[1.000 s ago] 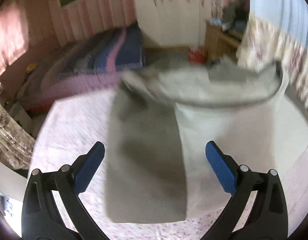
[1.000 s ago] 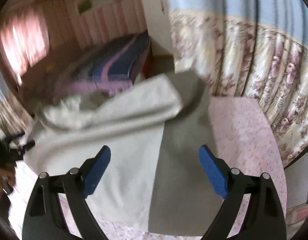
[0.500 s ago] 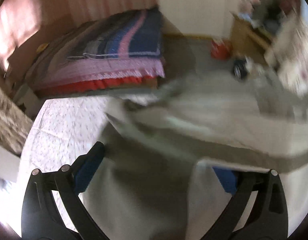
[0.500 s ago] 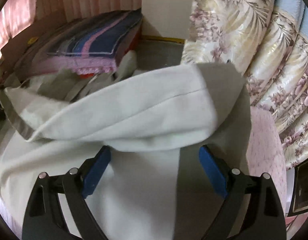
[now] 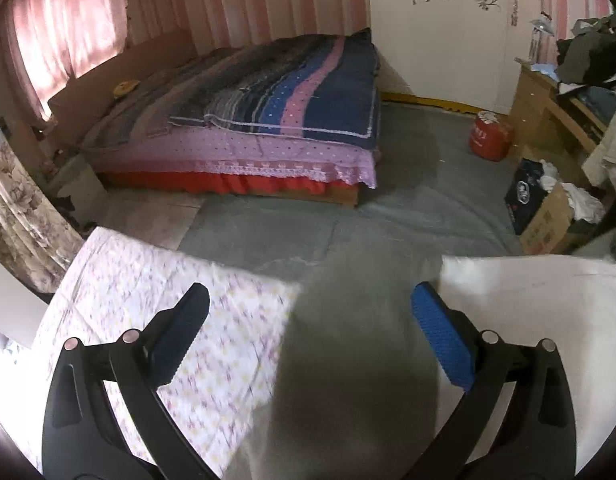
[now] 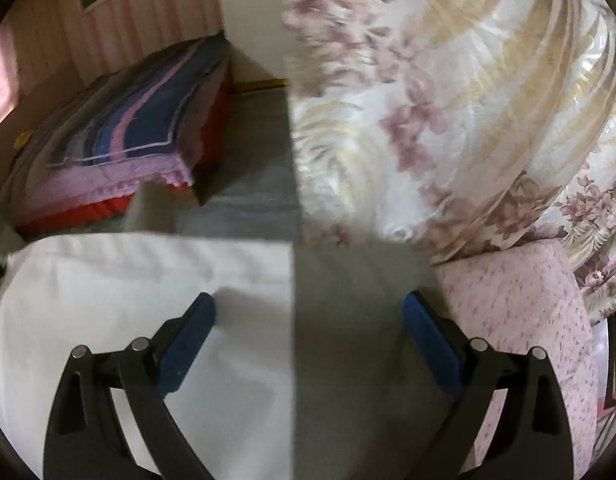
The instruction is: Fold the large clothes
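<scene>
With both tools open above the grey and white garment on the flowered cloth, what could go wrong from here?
1. The garment reaches the far edge of the flowered cloth; a push forward may slide it off toward the floor.
2. The left tool and right tool are both open, so nothing holds the fold, which may loosen.
3. The flowered curtain hangs close and could catch the right tool.
</scene>
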Motion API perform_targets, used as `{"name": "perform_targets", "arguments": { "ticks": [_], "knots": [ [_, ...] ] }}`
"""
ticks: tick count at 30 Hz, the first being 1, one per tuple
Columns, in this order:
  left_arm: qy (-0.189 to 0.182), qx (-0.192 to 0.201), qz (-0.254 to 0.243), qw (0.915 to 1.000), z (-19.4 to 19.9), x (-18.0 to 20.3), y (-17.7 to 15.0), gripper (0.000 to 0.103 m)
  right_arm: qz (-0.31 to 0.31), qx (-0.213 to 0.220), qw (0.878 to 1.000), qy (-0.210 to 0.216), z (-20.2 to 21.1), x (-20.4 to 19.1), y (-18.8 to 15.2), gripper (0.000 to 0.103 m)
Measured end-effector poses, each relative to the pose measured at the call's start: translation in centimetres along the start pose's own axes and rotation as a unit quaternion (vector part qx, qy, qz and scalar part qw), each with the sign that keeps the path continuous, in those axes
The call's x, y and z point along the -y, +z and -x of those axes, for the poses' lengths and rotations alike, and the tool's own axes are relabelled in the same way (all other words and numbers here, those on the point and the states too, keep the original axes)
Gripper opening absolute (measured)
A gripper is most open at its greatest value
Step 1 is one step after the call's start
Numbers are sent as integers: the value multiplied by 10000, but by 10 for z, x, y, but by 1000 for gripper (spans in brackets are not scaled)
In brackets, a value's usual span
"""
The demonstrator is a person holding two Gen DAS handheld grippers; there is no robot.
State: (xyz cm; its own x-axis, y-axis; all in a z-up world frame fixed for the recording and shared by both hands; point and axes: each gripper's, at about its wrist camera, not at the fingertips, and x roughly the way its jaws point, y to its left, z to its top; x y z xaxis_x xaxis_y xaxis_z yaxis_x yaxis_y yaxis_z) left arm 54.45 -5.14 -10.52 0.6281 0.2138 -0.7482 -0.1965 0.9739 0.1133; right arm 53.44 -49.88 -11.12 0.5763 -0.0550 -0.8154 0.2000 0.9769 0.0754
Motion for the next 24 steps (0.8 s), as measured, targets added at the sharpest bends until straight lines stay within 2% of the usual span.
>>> {"name": "perform_targets", "arguments": {
  "ticks": [5,8,10,13,17,18,21,24],
  "knots": [
    [-198,-79,153,9997,-5,-18,4,100,182,289,9994,6,34,13,-7,95],
    [-426,90,-78,9990,22,-28,-3,100,293,539,9979,196,72,29,-24,95],
    [-627,318,-262,9972,56,-35,-15,100,427,679,9963,300,103,39,-49,95],
    [-797,568,-429,9943,109,-44,-49,100,534,713,9950,444,138,53,-86,95],
    [-946,675,-578,9915,162,-60,-111,100,232,813,9946,594,175,81,-140,95],
    [-825,754,-589,9920,171,-66,-127,100,-14,875,9942,624,184,94,-157,95],
    [-700,724,-525,9935,189,-91,-171,100,-175,924,9920,840,200,113,-204,95],
    [-898,676,-178,9935,201,-119,-206,100,75,968,9911,914,199,116,-232,95]
  ]
}}
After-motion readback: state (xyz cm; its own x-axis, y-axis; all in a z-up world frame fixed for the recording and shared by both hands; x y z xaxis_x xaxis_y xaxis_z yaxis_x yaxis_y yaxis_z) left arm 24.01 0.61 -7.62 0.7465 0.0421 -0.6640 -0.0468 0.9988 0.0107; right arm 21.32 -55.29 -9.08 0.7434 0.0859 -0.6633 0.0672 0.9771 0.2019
